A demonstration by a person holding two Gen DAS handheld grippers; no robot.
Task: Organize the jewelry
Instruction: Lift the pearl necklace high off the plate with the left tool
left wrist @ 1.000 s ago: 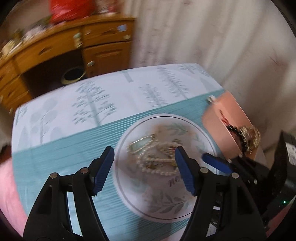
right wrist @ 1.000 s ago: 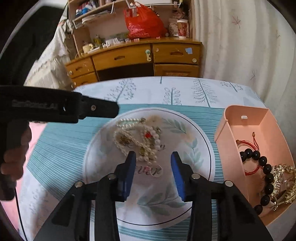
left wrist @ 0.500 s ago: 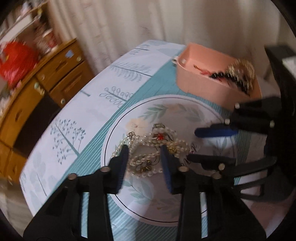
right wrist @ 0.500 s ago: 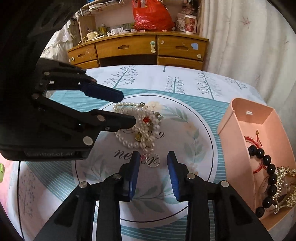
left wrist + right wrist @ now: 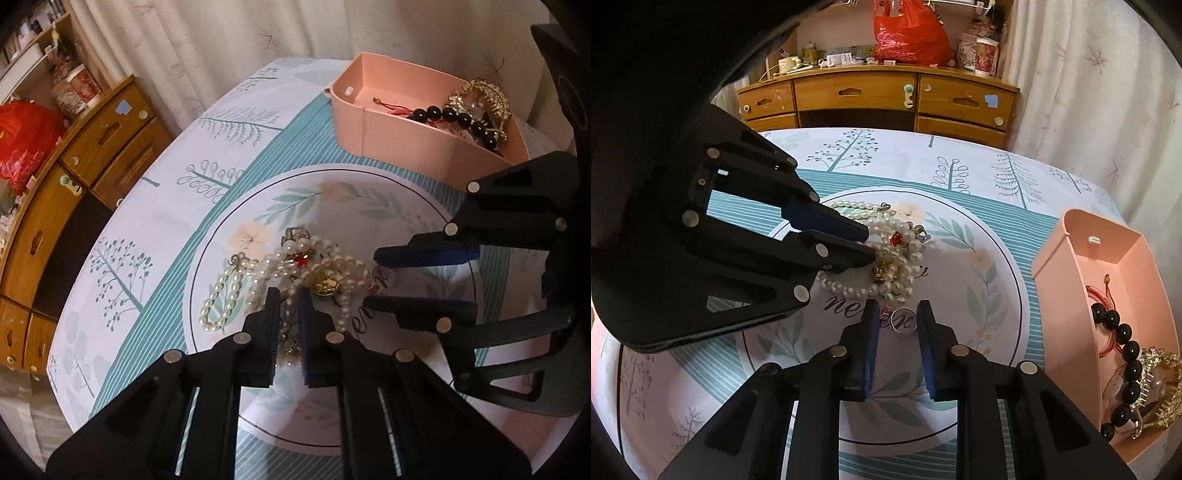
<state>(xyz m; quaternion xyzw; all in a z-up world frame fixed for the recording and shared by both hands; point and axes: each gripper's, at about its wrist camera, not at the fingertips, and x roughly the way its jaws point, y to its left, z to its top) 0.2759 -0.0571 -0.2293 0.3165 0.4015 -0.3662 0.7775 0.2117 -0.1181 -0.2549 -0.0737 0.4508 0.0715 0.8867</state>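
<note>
So the left gripper [image 5: 287, 295] has its jaws pinched shut on the tangled pearl necklaces [image 5: 295, 269] piled on the round floral mat [image 5: 979, 236], while the right gripper [image 5: 897, 314] has its jaws closing around a small silver ring [image 5: 903, 320] just below that pile, pink tray [image 5: 1067, 266] off to the right.

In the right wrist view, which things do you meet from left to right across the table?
Left gripper → pearl pile → ring → pink box → black bead bracelet → gold piece.
</note>
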